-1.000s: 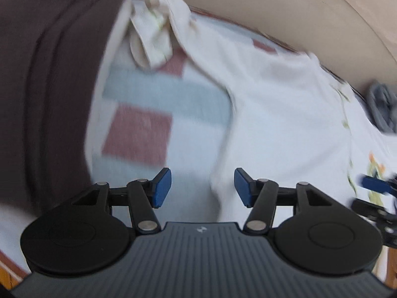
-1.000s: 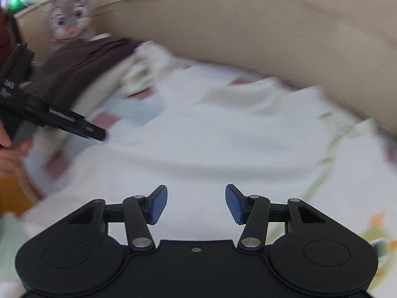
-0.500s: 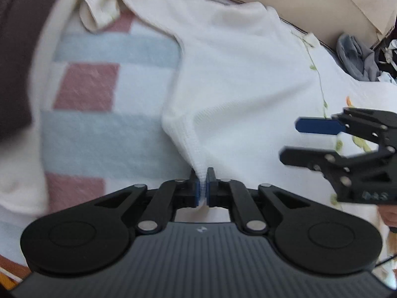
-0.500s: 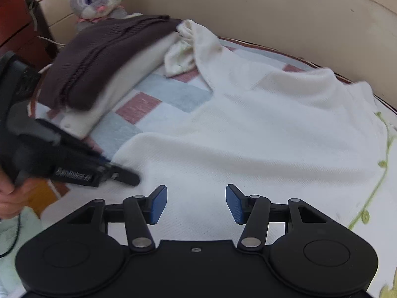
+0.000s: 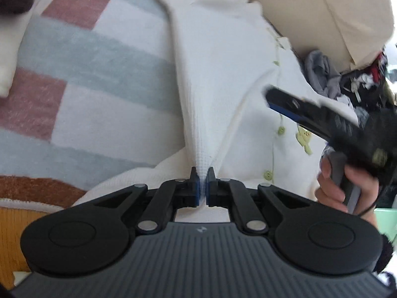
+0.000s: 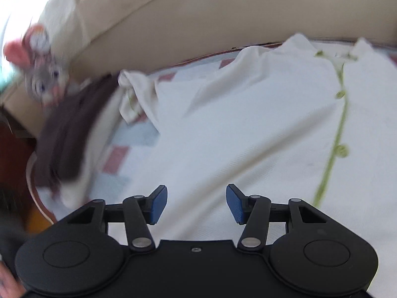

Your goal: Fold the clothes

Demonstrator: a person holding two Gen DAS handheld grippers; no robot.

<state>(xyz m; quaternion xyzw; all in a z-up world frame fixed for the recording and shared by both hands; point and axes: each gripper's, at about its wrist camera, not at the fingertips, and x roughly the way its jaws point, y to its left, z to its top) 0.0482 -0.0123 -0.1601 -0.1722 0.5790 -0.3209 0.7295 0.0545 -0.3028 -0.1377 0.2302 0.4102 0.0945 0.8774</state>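
A white knitted garment (image 5: 218, 74) with green buttons and a green trim lies spread on a bed. My left gripper (image 5: 203, 186) is shut on a pinched ridge of its fabric, which rises taut to the blue pads. In the right wrist view the same white garment (image 6: 248, 129) fills the middle, and my right gripper (image 6: 196, 202) hovers open above it with nothing between its fingers. In the left wrist view the right gripper (image 5: 297, 109) shows blurred at the right, held by a hand (image 5: 345, 188).
A checked blanket (image 5: 82, 79) in pink, blue and white covers the bed. A folded dark brown garment (image 6: 67, 134) lies at the left with a plush rabbit (image 6: 42, 74) behind it. A beige headboard (image 6: 198, 17) runs along the back. A pile of clothes (image 5: 347, 79) sits far right.
My left gripper closed on the edge of the white garment and has drawn it up into a taut ridge. The right gripper rolled and swung over the garment, staying open.
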